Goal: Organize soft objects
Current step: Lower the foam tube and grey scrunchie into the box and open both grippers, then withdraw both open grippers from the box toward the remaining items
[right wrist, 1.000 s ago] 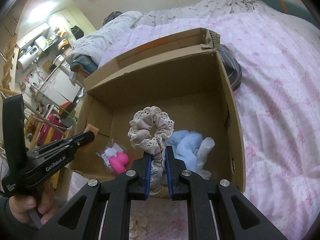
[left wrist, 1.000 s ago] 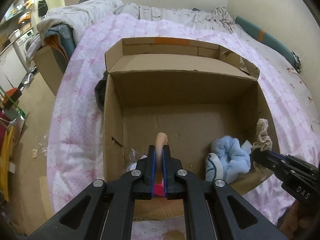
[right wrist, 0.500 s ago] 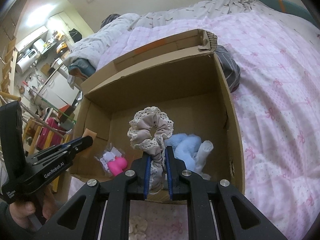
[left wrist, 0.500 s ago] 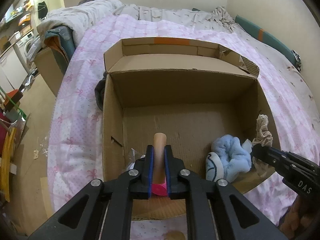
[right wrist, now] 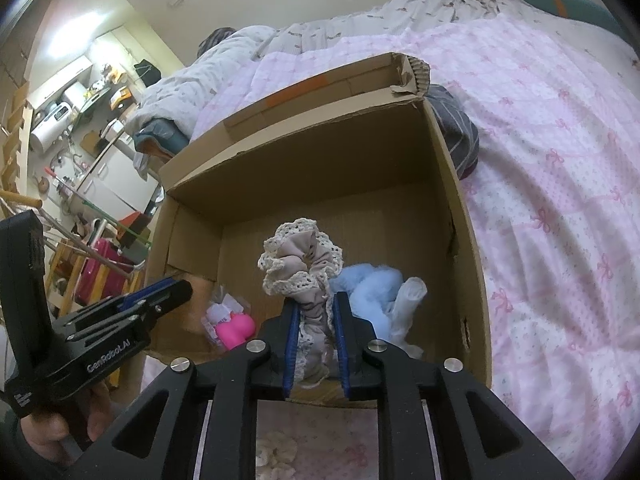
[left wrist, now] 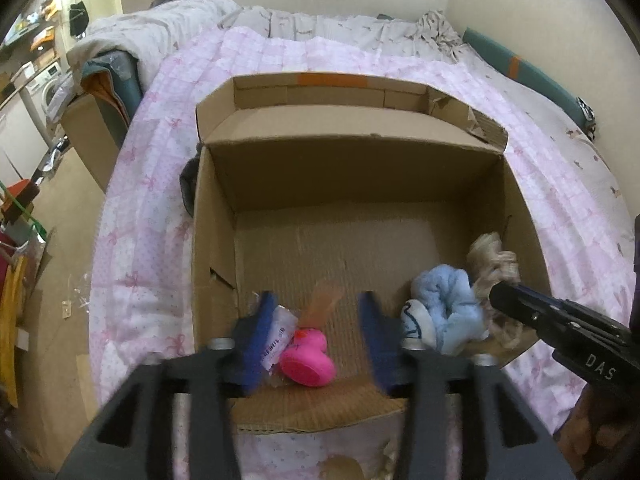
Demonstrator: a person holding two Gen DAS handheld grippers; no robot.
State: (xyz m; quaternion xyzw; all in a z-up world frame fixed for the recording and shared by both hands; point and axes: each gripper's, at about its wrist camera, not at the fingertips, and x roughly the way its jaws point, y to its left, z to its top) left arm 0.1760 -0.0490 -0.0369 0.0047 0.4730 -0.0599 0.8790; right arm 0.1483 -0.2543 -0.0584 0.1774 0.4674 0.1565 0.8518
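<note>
An open brown cardboard box [left wrist: 216, 240] sits on a bed covered with a pink bow-patterned quilt [right wrist: 560, 200]. The left gripper [left wrist: 316, 320] hangs over the box's near left corner with its blue-padded jaws opening and standing well apart; a blurred tan, peach-coloured soft piece [left wrist: 326, 300] shows between them, touching neither pad. Just below it on the box floor lies a bright pink rounded soft toy [left wrist: 308, 358] beside a crinkled clear plastic wrapper [left wrist: 278, 334]. The right gripper [right wrist: 314, 336] is over the near right part of the box, its jaws starting to open yet with the pads against a beige fabric scrunchie edged in cream lace [right wrist: 300, 260] (its ruffled loop stands up above the fingertips). Beside it, by the right wall, rests a fluffy light blue scrunchie [right wrist: 368, 292] touching a white rolled sock [right wrist: 408, 300].
</note>
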